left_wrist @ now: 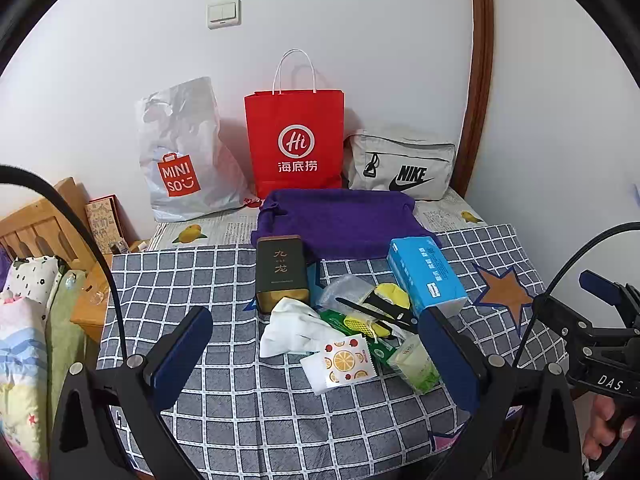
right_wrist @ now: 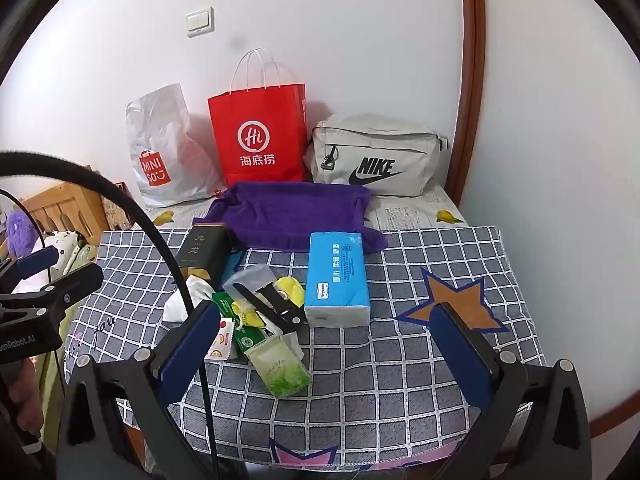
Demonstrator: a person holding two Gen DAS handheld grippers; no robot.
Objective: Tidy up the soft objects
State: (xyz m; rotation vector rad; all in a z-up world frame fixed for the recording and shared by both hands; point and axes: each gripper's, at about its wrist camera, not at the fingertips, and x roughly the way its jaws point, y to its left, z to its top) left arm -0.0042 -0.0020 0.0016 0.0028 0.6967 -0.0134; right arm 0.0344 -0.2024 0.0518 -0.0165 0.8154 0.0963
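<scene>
A purple towel (left_wrist: 340, 220) (right_wrist: 296, 216) lies at the back of the checked tablecloth (left_wrist: 200, 280). In front of it sit a blue tissue pack (left_wrist: 424, 274) (right_wrist: 338, 280), a dark tea tin (left_wrist: 282, 270) (right_wrist: 204, 252), a white cloth (left_wrist: 296, 328) (right_wrist: 184, 300), a yellow item (left_wrist: 394, 294) (right_wrist: 292, 288) and small packets (left_wrist: 348, 360) (right_wrist: 280, 368). My left gripper (left_wrist: 316, 344) is open and empty just before the pile. My right gripper (right_wrist: 324, 340) is open and empty, near the tissue pack.
Against the wall stand a white Miniso bag (left_wrist: 180, 152) (right_wrist: 160, 148), a red paper bag (left_wrist: 296, 140) (right_wrist: 260, 136) and a grey Nike pouch (left_wrist: 400, 166) (right_wrist: 376, 156). A wooden bed frame (left_wrist: 36, 224) and bedding (left_wrist: 20, 360) are at left.
</scene>
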